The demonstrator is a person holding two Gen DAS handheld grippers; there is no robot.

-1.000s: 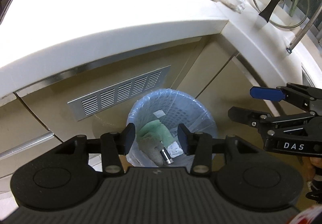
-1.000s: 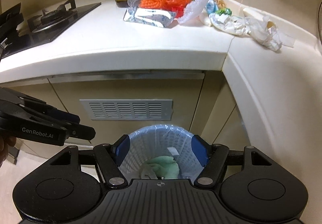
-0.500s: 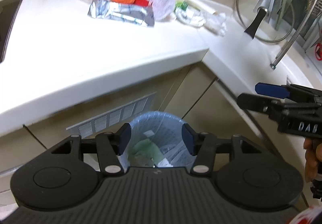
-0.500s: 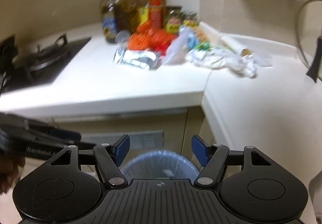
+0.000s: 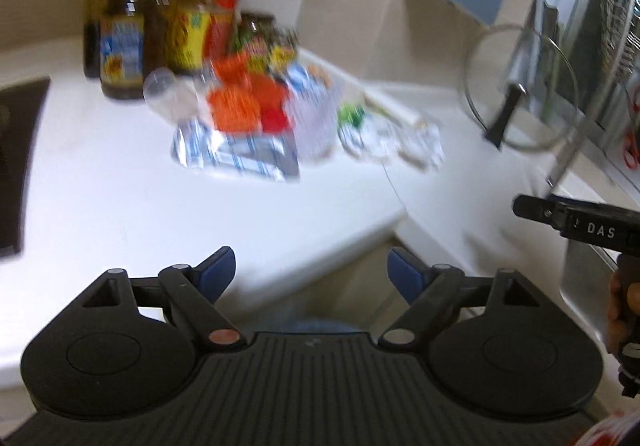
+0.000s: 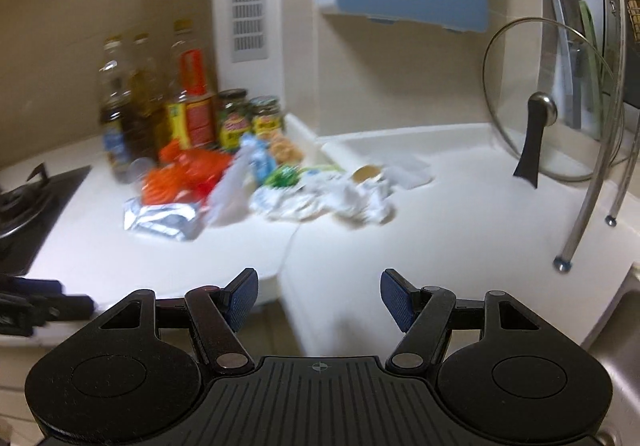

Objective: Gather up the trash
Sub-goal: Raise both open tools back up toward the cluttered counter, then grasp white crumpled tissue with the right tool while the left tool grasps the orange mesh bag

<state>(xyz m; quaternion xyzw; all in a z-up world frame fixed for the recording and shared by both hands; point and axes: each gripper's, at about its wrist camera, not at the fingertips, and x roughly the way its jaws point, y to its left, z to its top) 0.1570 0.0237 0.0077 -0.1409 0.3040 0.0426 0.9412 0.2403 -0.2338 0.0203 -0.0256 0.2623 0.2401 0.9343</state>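
Hovering before the white counter point(image 6: 400, 238), the left gripper point(image 5: 310, 272) has just been spreading its jaws and nothing sits between them; the right gripper point(image 6: 319, 296) is likewise parted and empty. The trash lies in a heap near the counter's back corner: a foil packet point(image 6: 162, 219), orange netting point(image 6: 180, 175) and crumpled white paper point(image 6: 340, 201), just in front of the sauce bottles point(image 6: 160, 113)

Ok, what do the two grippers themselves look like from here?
Both are matte black. The left gripper and right gripper each have a ribbed base, two round discs, silver pivot pins and blue finger pads. In the left wrist view, the right one's side reads "DAS" in white.
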